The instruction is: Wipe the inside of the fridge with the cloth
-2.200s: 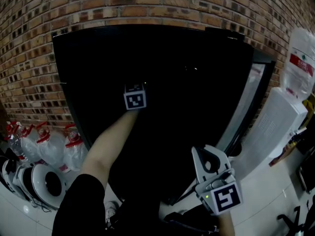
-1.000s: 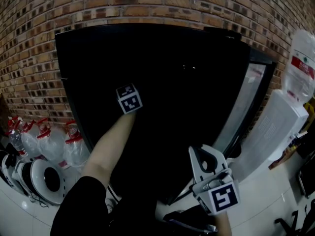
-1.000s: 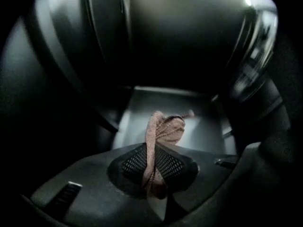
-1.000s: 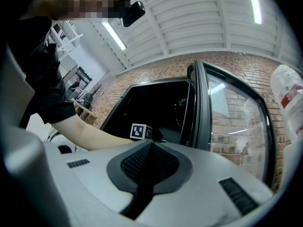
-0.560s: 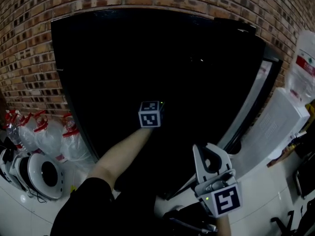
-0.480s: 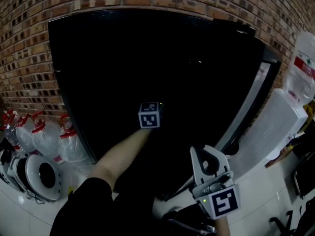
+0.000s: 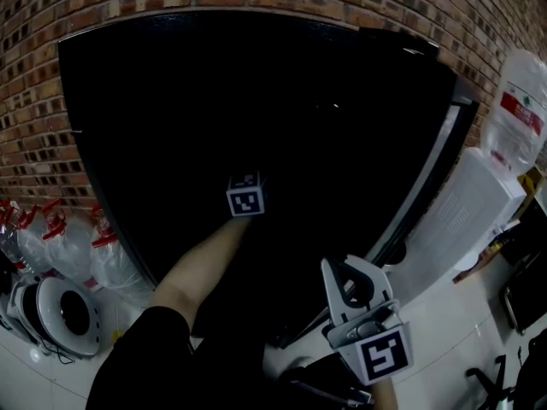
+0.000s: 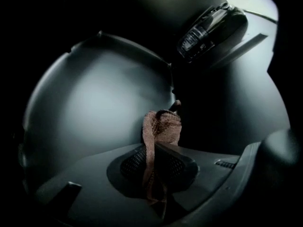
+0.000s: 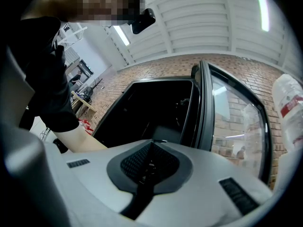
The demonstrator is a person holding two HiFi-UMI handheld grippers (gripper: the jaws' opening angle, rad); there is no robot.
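Moved: left gripper [image 8: 157, 156] has slid a little to my left in the head view since half a second ago, going by its marker cube [image 7: 245, 196], and sits deep in the fridge [image 7: 214, 17].
Left grip: jaws all but closed, pinching the cloth [image 8: 162, 126]. A brown wad bulges just past the tips and a thin strip trails back between the pads.
Inner wall [image 8: 90, 98]: pale, ahead and to the left of the jaws. I can't tell whether the wad touches it.
Right gripper [image 9: 150, 161]: closed on nothing, held low outside, with the open door [image 9: 236, 122] ahead to its right.
Risk: only a narrow fold is gripped, so I judge a hard drag along the wall could pull the cloth free. Pressing too square might put bare jaw tips on the liner instead of fabric.
Left arm: bare forearm [image 7: 192, 267] stretched forward and up into the fridge, elbow nearly straight.
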